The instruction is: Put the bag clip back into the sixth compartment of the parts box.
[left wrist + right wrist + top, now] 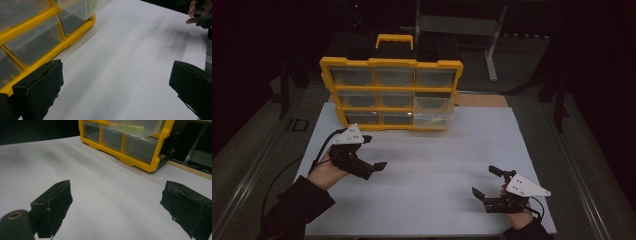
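Clearly at the approach stage: yellow-framed plastic organiser with clear drawers [392, 92] standing upright at the far edge of the white table sheet [427, 170], bottom-right drawer [432, 119] pulled partly out, something greenish inside, hard to make out. Left gripper [373, 152] just in front of the cabinet, jaws wide apart, holding nothing. Right gripper [486, 181] well apart, likewise spread and empty. Next, probably: close in on that open drawer.

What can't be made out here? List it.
- Contents of the yellow drawer cabinet: high view, too dim and small behind the clear fronts.
- Greenish item in the pulled-out drawer: right gripper view, cut by the top edge, blurred through plastic.
- Cabinet's upper rows: left gripper view, cut by the top and left edges.
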Available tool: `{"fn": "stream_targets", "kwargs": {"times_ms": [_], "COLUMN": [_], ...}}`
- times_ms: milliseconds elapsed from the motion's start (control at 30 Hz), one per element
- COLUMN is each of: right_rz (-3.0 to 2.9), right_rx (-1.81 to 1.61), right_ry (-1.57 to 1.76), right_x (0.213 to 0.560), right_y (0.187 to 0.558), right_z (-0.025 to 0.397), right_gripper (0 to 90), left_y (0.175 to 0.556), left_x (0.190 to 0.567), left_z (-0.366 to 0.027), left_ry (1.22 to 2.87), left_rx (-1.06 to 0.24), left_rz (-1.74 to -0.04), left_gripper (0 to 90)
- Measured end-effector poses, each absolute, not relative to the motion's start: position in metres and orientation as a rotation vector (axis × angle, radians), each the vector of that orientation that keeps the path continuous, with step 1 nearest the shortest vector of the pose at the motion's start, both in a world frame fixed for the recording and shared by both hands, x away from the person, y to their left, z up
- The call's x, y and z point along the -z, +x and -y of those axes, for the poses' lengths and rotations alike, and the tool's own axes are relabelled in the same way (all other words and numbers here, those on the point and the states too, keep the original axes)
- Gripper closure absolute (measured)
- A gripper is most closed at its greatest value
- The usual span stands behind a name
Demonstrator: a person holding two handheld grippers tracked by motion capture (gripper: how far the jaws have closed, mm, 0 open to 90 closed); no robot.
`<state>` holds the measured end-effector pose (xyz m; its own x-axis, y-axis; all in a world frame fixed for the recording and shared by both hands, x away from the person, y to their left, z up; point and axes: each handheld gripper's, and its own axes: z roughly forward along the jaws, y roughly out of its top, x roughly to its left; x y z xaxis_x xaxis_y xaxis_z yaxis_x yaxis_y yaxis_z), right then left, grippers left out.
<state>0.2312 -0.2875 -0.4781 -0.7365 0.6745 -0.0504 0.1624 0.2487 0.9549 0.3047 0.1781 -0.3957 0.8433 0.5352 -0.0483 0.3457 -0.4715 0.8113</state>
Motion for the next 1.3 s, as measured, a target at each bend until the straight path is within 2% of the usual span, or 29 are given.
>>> {"fn": "stream_targets", "kwargs": {"times_ms": [1300], "right_rz": [-2.092], "right_rx": [-1.479], "right_ry": [0.757], "right_x": [0.48], "right_y": [0.231], "right_z": [0.285], "right_gripper": [9.1], "left_y": [0.237], "left_x": [0.485], "left_z": [-0.222], "left_ry": [2.045], "left_rx": [-0.33], "left_rz": [-0.81], "left_gripper": [0.0]}}
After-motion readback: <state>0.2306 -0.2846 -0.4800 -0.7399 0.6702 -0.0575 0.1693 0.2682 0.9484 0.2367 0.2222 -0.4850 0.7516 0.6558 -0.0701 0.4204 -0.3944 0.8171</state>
